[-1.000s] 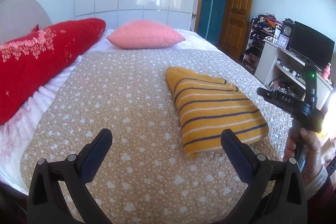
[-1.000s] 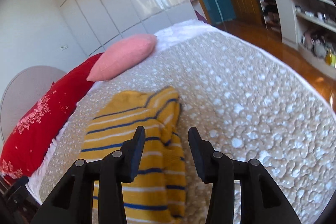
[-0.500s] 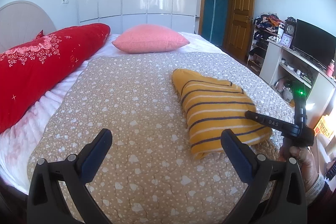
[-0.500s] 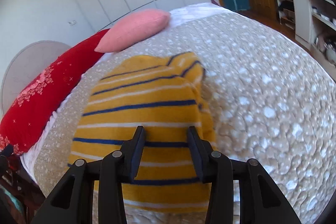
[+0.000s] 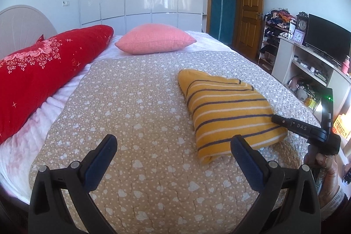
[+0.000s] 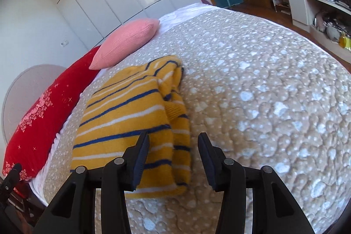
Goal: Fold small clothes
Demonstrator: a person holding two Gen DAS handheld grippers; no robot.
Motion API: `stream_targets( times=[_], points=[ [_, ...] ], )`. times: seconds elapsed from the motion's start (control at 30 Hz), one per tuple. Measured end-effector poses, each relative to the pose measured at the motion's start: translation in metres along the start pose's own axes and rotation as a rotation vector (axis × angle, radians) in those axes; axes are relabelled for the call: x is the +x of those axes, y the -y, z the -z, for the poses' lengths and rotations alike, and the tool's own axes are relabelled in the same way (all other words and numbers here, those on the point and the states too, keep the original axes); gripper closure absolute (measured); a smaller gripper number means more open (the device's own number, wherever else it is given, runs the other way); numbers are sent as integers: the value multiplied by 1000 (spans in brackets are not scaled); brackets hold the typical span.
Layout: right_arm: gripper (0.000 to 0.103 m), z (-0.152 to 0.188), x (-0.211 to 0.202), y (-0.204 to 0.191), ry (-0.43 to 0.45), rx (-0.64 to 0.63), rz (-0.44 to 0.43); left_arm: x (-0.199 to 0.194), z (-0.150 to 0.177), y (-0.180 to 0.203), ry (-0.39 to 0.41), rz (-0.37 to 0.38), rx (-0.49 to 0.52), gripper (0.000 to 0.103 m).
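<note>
Here, folded striped sweater (image 6: 131, 120) under opening right tongs (image 6: 173, 142); left tongs (image 5: 173, 154) wide, empty.

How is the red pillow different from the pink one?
The red pillow is long and has pink flowers and sparkles; the pink pillow is short, squarish and plain. The red pillow runs along the side of the bed; the pink pillow sits at its far end. Both lie on the bed.
</note>
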State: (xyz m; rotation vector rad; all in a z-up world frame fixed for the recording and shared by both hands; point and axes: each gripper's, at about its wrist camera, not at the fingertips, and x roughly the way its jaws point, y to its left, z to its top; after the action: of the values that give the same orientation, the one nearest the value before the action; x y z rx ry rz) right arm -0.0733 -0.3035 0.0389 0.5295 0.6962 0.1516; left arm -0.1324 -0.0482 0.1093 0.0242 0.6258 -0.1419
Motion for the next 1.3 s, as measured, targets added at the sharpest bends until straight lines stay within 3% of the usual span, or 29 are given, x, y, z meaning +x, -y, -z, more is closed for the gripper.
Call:
stream_targets(
  times=[0.53,1.3],
  points=[
    [49,15,-12,3,38,15,26,9,7,2,-33,2,5,0],
    [46,16,-25,-9,71,-19,37,0,6,0,15,-45,-9,0]
  ],
)
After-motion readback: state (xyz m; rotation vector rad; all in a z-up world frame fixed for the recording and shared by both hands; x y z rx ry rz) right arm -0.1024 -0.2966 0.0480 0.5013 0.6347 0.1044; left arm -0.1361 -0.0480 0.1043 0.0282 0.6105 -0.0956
